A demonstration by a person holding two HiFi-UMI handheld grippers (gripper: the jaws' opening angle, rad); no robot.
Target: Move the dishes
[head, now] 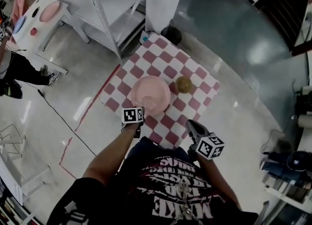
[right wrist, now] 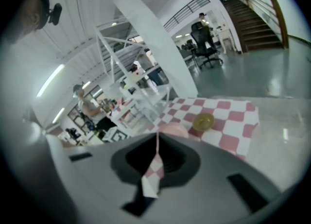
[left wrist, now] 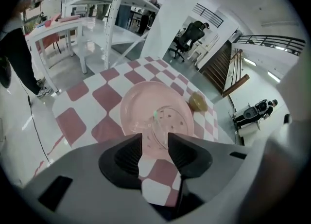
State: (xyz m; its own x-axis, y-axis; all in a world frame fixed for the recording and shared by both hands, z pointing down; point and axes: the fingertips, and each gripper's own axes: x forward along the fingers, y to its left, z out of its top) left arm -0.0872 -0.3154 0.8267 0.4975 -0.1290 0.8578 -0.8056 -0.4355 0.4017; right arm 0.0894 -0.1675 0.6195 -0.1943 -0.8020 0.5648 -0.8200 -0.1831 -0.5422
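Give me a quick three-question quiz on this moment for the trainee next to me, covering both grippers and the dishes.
1. True or false: the left gripper has its jaws standing apart.
2. Where is the yellow-brown bowl relative to the pink plate? A: on top of it. B: beside it, on the checkered cloth. C: under it.
3. Fill in: the jaws of the right gripper are ____.

Key: 1 true; 2 B; 3 shut.
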